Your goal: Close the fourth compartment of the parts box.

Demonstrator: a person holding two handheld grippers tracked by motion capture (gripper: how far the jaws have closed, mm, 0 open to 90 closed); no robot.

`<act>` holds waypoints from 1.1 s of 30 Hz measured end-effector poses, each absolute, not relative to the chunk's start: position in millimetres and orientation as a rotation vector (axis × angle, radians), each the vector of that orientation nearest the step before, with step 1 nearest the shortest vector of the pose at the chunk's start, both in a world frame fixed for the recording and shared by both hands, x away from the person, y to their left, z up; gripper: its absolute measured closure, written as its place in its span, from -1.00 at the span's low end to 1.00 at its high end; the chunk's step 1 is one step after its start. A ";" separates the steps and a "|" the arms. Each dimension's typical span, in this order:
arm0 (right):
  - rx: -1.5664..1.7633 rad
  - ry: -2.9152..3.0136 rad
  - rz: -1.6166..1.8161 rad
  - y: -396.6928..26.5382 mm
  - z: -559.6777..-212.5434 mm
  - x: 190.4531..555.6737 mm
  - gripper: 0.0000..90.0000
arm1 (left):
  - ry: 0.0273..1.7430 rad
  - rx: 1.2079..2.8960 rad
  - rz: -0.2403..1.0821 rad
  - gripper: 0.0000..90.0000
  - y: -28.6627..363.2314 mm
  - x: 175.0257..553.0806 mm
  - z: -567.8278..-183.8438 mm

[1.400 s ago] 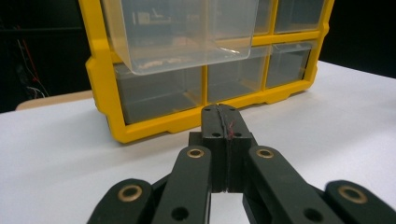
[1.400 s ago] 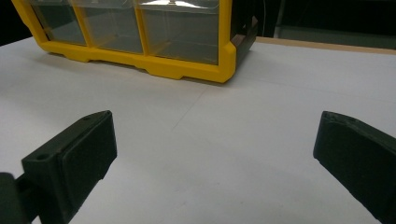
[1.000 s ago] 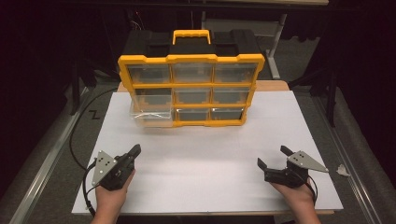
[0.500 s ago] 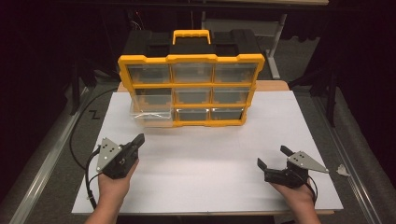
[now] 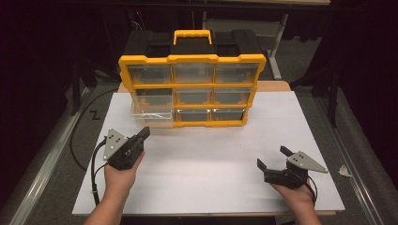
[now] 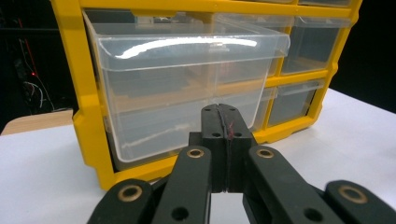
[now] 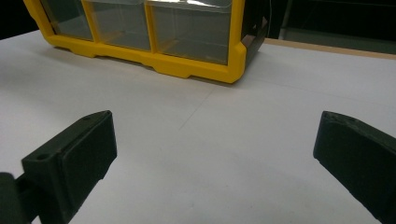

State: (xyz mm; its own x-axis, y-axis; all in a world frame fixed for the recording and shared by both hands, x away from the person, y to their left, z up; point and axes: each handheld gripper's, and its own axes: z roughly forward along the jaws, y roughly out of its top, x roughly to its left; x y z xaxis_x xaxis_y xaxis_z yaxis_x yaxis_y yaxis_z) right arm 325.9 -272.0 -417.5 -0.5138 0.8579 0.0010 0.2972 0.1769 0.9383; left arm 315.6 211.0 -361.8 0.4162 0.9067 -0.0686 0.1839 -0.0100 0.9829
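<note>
Your left gripper (image 5: 143, 133) had advanced, jaws pressed together, toward the protruding clear plastic drawer (image 5: 149, 116) of the yellow-framed organiser cabinet (image 5: 191, 58). You risked ramming it crooked, while your right gripper (image 5: 273, 159) rested spread well before that cabinet.

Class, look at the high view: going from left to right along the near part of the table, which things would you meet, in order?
Black cable → left gripper, jaws closed → bare white tabletop → right gripper, jaws open → small scrap of white paper off the table's right edge.
</note>
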 end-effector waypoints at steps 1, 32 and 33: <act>1.084 1.912 1.334 -271.6 -417.4 325.8 -0.98 | 1.017 1.493 0.770 0.99 210.3 316.6 -361.2; 1.084 1.894 1.333 -271.2 -414.7 325.2 -0.99 | 1.028 1.479 0.779 0.99 200.2 334.4 -348.6; 1.084 1.894 1.333 -271.3 -415.0 325.5 -0.98 | 1.028 1.479 0.782 1.00 200.1 334.6 -348.8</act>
